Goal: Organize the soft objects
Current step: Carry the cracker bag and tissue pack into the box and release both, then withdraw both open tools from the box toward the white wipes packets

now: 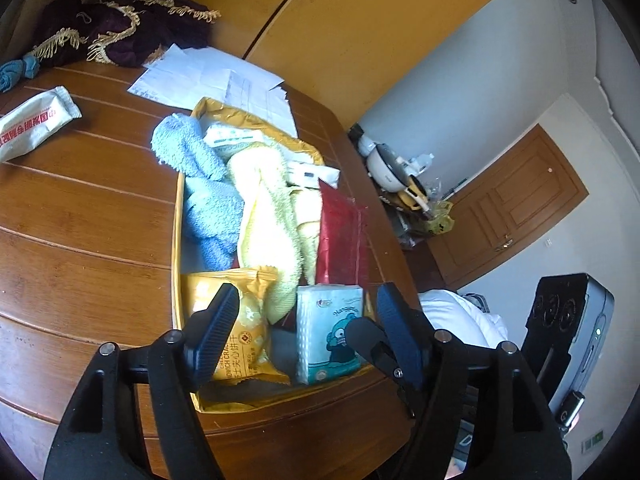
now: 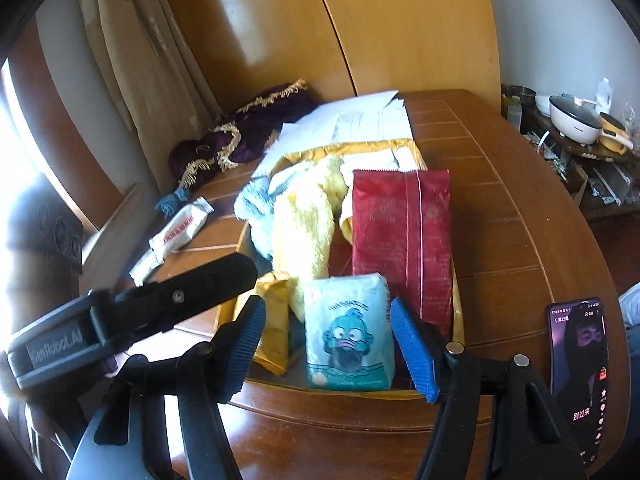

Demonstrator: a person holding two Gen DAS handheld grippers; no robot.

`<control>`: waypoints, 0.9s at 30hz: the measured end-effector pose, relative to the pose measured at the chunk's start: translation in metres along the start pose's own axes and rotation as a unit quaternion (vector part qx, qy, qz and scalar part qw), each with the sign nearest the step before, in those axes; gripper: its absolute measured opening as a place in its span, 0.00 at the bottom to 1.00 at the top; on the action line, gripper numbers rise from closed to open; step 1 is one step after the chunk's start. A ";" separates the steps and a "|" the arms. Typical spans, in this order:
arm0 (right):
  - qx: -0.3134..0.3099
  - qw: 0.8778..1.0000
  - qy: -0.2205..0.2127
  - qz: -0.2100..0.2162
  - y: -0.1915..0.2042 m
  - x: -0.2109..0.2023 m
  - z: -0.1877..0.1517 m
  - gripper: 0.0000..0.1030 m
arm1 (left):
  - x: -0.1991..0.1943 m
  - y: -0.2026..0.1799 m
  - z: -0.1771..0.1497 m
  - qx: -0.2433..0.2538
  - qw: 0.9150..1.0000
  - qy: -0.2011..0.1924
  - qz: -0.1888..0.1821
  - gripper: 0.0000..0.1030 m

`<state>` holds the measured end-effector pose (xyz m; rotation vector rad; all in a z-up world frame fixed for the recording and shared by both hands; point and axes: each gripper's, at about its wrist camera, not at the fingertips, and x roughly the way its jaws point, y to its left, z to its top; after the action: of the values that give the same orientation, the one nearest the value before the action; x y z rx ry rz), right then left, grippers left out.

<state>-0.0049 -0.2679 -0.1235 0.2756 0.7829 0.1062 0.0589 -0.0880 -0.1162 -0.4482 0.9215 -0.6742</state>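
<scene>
On the wooden worktop (image 1: 80, 216) lies a shallow yellow tray (image 1: 176, 216) filled with soft things: a blue towel (image 1: 204, 196), a yellow towel (image 1: 264, 220), a red pouch (image 1: 342, 236), a yellow snack bag (image 1: 244, 320) and a tissue pack (image 1: 330, 332) with a cartoon face.

The left gripper (image 1: 308, 320) is released, jaws wide apart, hovering over the near end of the tray with the snack bag and tissue pack between its fingers; neither finger clearly touches them. The right gripper (image 2: 328, 344) is likewise spread open, its blue pads on either side of the tissue pack without pressing it.

Only the left view shows small white packets (image 1: 308, 174) at the far end of the tray, and a white wrapper (image 1: 36, 120) with red print in full, well apart from the tray. It also shows a brown door (image 1: 516, 200) and the other handheld device (image 1: 568, 344) at the right.

Only the right view shows a phone (image 2: 580, 368) with a lit screen propped at the right edge, curtains (image 2: 132, 40) by a bright window, and the left gripper's black body crossing the lower left, hiding part of the worktop.

Both views show white papers (image 2: 352, 120) beyond the tray, a purple fringed cloth (image 2: 240, 136) near the wardrobe (image 2: 400, 20), and a side shelf with a white cooker (image 2: 574, 116).
</scene>
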 end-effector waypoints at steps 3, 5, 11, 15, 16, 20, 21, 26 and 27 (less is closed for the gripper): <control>-0.001 1.000 -0.007 0.010 0.007 -0.003 0.003 0.65 | -0.014 -0.001 0.000 0.002 1.000 -0.019 0.000 0.69; 0.002 1.000 -0.012 0.018 0.012 -0.005 0.004 0.65 | -0.023 0.003 0.000 -0.003 1.000 -0.030 0.006 0.69; -0.004 0.999 -0.015 0.040 0.030 -0.005 0.008 0.65 | -0.054 0.027 0.000 -0.026 0.997 -0.067 0.038 0.69; -0.019 0.998 -0.010 0.057 0.045 -0.003 0.008 0.65 | -0.068 0.046 0.000 -0.043 0.993 -0.083 0.065 0.69; -0.021 0.998 -0.007 0.062 0.049 -0.001 0.008 0.65 | -0.072 0.051 0.000 -0.047 0.992 -0.088 0.072 0.69; -0.033 0.997 -0.001 0.069 0.062 0.002 0.005 0.65 | -0.083 0.067 -0.004 -0.066 0.989 -0.098 0.087 0.69; -0.036 0.997 0.000 0.070 0.065 0.002 0.004 0.65 | -0.085 0.070 -0.005 -0.069 0.989 -0.100 0.088 0.69; -0.044 0.996 0.007 0.076 0.075 0.002 0.001 0.65 | -0.095 0.080 -0.011 -0.079 0.986 -0.108 0.098 0.69; -0.045 0.996 0.008 0.078 0.077 0.002 0.001 0.65 | -0.097 0.082 -0.011 -0.080 0.986 -0.110 0.100 0.69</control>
<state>-0.0028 -0.1939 -0.1024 0.2512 0.7697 0.2912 0.0357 0.0375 -0.1173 -0.5529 0.8016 -0.3600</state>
